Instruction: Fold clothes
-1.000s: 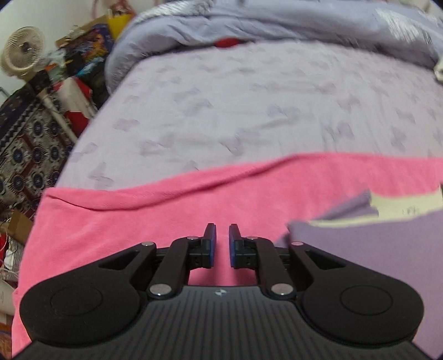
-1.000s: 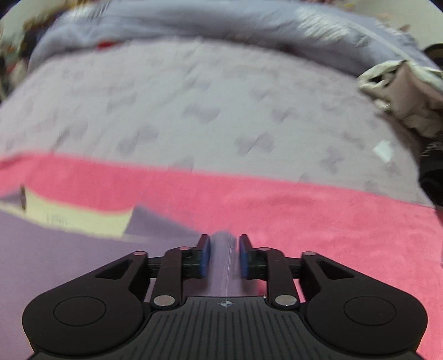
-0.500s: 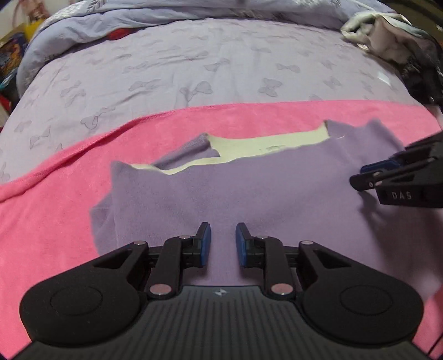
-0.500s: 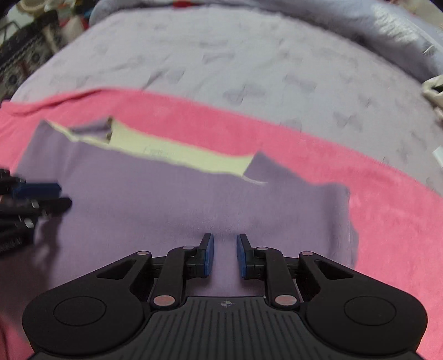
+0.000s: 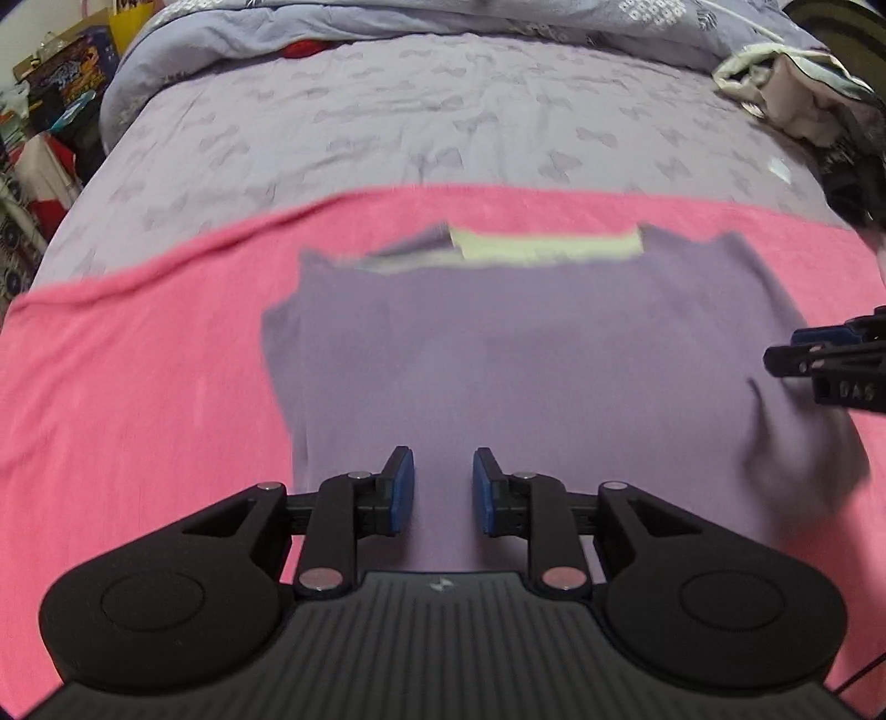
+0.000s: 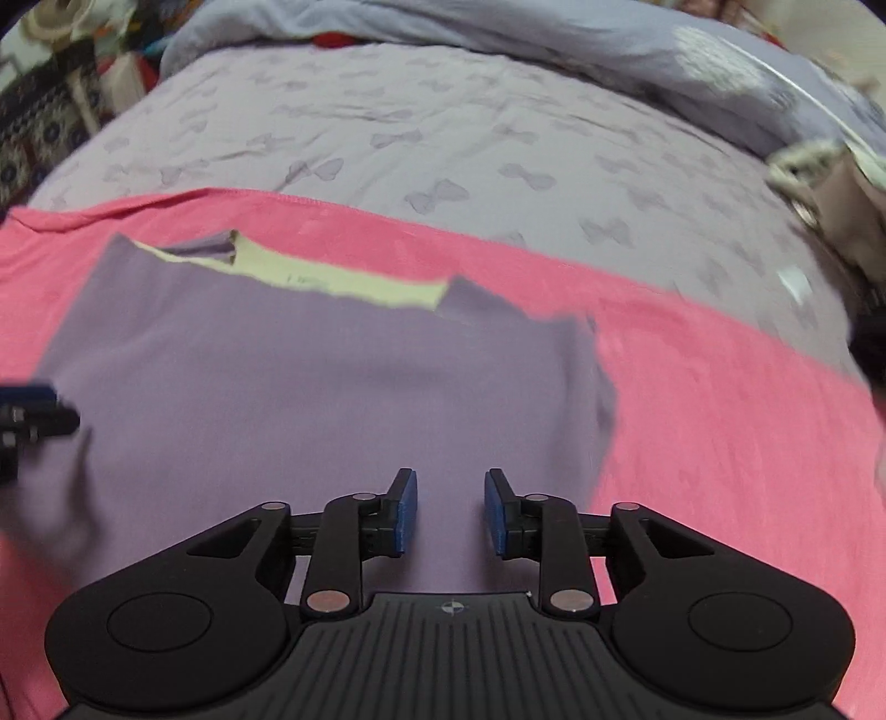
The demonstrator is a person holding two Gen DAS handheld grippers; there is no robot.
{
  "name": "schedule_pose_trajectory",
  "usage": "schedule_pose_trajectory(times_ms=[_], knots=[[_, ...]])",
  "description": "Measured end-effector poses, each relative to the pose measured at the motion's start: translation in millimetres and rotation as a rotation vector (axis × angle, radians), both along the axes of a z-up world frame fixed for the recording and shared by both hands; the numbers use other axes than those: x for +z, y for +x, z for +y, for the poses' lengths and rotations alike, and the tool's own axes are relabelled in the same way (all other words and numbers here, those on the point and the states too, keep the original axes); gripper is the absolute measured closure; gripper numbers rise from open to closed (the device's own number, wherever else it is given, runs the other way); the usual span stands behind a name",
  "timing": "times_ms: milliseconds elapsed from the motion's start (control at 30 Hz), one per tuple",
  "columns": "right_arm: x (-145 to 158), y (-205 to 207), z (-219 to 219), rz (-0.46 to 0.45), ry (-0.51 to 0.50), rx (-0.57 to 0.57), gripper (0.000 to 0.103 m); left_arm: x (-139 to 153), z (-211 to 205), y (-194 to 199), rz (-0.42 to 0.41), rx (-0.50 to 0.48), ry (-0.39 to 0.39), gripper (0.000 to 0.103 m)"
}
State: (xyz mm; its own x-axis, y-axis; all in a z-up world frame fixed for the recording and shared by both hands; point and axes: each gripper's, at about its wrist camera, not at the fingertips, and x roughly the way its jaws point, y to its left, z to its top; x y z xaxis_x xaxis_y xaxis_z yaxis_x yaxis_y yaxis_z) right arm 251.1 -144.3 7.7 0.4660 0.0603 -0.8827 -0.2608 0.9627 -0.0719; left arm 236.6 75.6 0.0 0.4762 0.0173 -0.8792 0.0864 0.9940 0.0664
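- Lavender butterfly-print bedsheet [image 5: 443, 127] carries a pink blanket [image 5: 138, 399].
- Folded purple garment [image 5: 526, 360] lies flat on the blanket, pale yellow strip [image 5: 545, 246] at 12 o'clock.
- Left gripper [image 5: 443, 490] over its near edge, jaws apart, empty.
- Right gripper [image 6: 450, 512] likewise, jaws apart.

Folded garment [image 5: 526, 354] lying on the towel [image 5: 138, 399] ahead of the left gripper [image 5: 443, 493], towel on the bedsheet [image 5: 443, 122], duvet [image 5: 387, 22] behind, clothes pile [image 5: 797, 88] far right, right gripper [image 5: 819, 360] at right
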Motion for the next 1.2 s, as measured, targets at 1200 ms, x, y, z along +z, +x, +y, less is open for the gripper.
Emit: schedule_pose_trajectory(times_ms=[1200], knots=[[-85.3,-61.7,-150.7,0.121,0.796,-0.759,0.076,-35.1,-104.5,-49.5,-0.032,-0.199,-0.080,0.061]])
